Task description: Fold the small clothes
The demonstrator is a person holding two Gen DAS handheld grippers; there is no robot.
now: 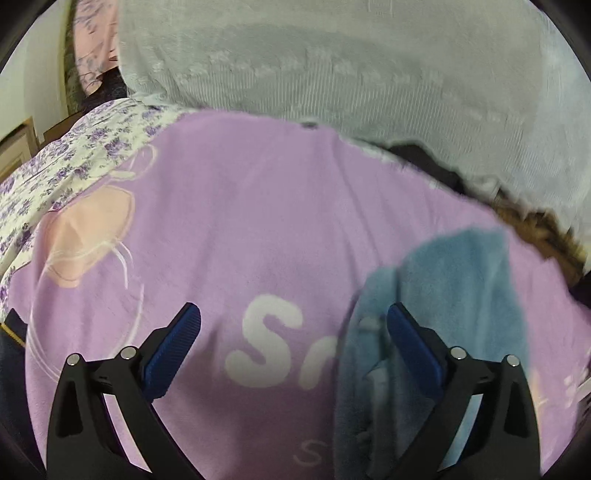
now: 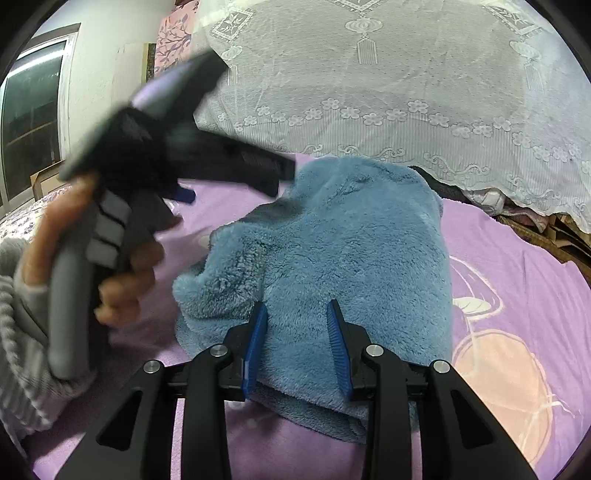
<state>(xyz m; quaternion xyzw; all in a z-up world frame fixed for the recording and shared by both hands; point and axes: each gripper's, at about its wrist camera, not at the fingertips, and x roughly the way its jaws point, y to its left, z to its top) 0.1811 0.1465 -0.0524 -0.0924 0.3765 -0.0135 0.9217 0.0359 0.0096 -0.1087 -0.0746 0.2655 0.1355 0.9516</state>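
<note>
Left wrist view: left gripper (image 1: 293,325) hovering over purple blanket (image 1: 229,229), jaws spread wide, nothing between them, blue pads facing in. Blue fleece garment (image 1: 454,295) lying on blanket at right, right-hand finger in front of its near left edge; can't tell if touching. White lettering (image 1: 280,350) on blanket between fingers, partly covered by garment. Peach print (image 1: 92,232) on blanket far left. Floral sheet (image 1: 66,162) beyond blanket's left edge. White lace cover (image 1: 332,62) draped across far side, dark and brown stuff (image 1: 524,218) poking out under its hem at right. View blurry.

Right wrist view: right gripper (image 2: 297,332) low over near part of blue fleece garment (image 2: 332,240), jaws partly apart, fleece showing between pads but not pinched. Garment bunched, doubled at near edge, lying mid-blanket (image 2: 517,266). Left gripper (image 2: 236,177), blurred, up at left, fingers pointing right toward garment's far left corner; jaw state can't tell here. Left hand (image 2: 114,266) wrapped round its grey handle, grey knit sleeve (image 2: 22,332) at wrist. Lace cover (image 2: 388,81) hanging along far side, clutter (image 2: 517,218) under hem far right. Window (image 2: 33,114) far left, pink floral cloth (image 2: 173,33) beside it.
</note>
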